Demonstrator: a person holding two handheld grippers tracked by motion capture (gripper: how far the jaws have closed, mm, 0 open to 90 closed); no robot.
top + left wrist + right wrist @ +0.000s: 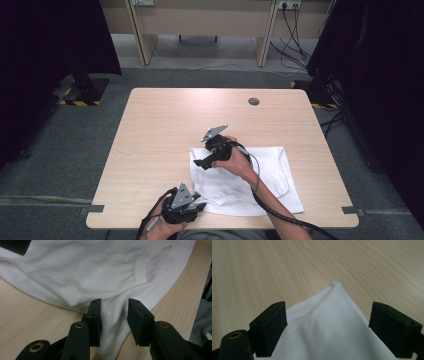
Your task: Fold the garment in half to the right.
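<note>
Left gripper (196, 206) at the near-left corner of the white T-shirt (270, 170), jaws part-closed with cloth between them.
Pads not yet pressing the fabric. Shirt lies folded on the bench (160, 125), near-right of centre. Right gripper (201, 162) hovers over the shirt's far-left corner, jaws wide apart, straddling that corner without touching; nothing held.

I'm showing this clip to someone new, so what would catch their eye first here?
Most likely the white T-shirt, folded flat on the near right part of the pale wooden table. Next, the two black grippers working it: the right gripper sits over the shirt's far left corner with its jaws wide apart, and the left gripper is at the near edge, jaws either side of a fold of cloth with a gap showing.
</note>
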